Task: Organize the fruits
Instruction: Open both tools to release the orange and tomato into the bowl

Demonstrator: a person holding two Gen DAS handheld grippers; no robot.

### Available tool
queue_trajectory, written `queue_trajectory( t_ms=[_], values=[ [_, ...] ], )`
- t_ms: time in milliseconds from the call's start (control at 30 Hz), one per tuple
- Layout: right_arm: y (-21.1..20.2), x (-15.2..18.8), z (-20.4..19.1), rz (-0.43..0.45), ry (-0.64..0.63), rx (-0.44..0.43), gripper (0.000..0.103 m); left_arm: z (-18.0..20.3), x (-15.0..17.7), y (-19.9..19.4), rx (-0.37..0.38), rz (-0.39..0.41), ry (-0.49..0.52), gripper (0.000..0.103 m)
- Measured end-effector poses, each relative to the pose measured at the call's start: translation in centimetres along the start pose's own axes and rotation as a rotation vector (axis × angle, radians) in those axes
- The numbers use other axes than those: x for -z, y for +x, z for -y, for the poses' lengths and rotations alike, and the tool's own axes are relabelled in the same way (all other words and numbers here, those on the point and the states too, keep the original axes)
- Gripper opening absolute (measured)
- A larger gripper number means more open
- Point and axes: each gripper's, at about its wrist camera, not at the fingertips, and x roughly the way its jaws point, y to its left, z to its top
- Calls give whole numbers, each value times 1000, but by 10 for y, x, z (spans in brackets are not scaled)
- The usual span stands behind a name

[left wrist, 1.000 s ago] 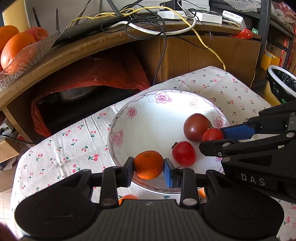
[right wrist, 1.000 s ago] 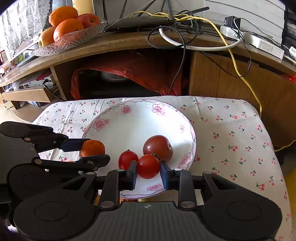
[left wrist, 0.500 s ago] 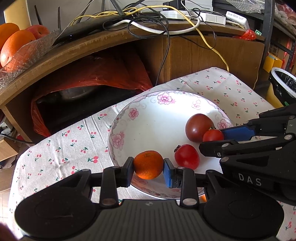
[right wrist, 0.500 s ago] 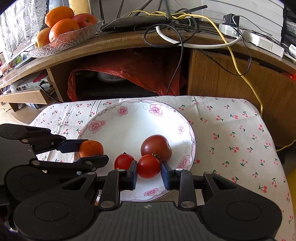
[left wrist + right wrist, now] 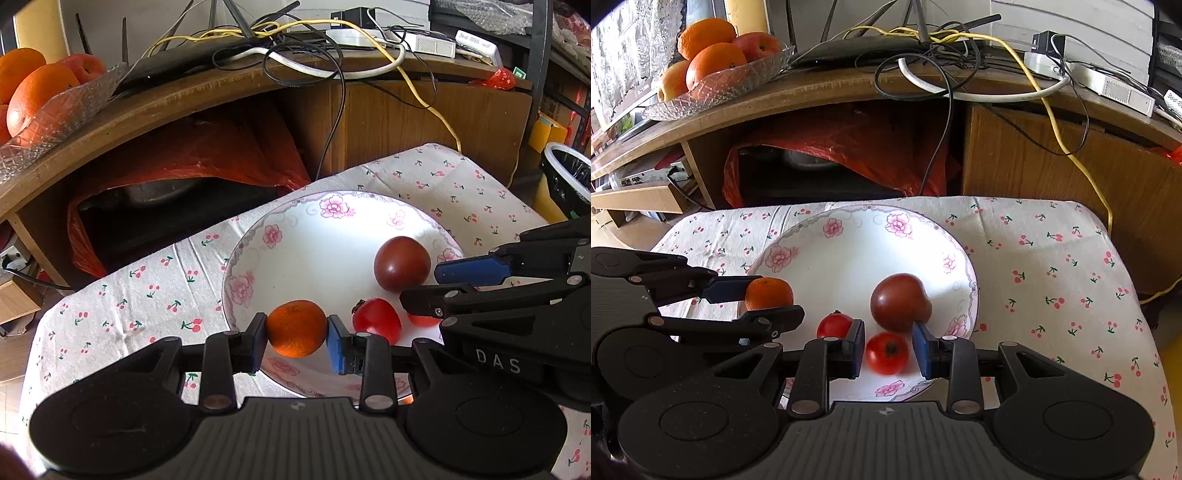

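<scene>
A white flowered plate (image 5: 857, 258) lies on the cherry-print tablecloth (image 5: 1052, 266). My left gripper (image 5: 295, 332) is shut on an orange mandarin (image 5: 295, 328), held just above the plate's near left rim. My right gripper (image 5: 888, 349) is open, with a small red tomato (image 5: 886, 352) lying on the plate between its fingers, a thin gap on each side. A large dark red tomato (image 5: 899, 302) and another red tomato (image 5: 834, 325) rest on the plate just beyond. In the left wrist view the right gripper (image 5: 421, 286) hangs over the plate's right side.
A wooden desk (image 5: 849, 88) rises behind the table, strewn with cables (image 5: 942, 59). A glass bowl (image 5: 716, 85) of oranges and an apple sits on its left end. A red plastic bag (image 5: 849, 147) fills the space underneath. A lined bin (image 5: 569, 181) stands at the right.
The right gripper's fingers have parted and the small tomato has dropped from them onto the plate. The left gripper still holds the mandarin and has barely moved.
</scene>
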Motion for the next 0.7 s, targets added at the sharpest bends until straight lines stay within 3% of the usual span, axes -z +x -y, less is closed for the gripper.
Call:
queue_trajectory(
  t_ms=[700],
  values=[
    [-12, -3, 7, 36, 32, 1, 34, -6, -6, -19, 1, 67, -2, 47]
  ],
)
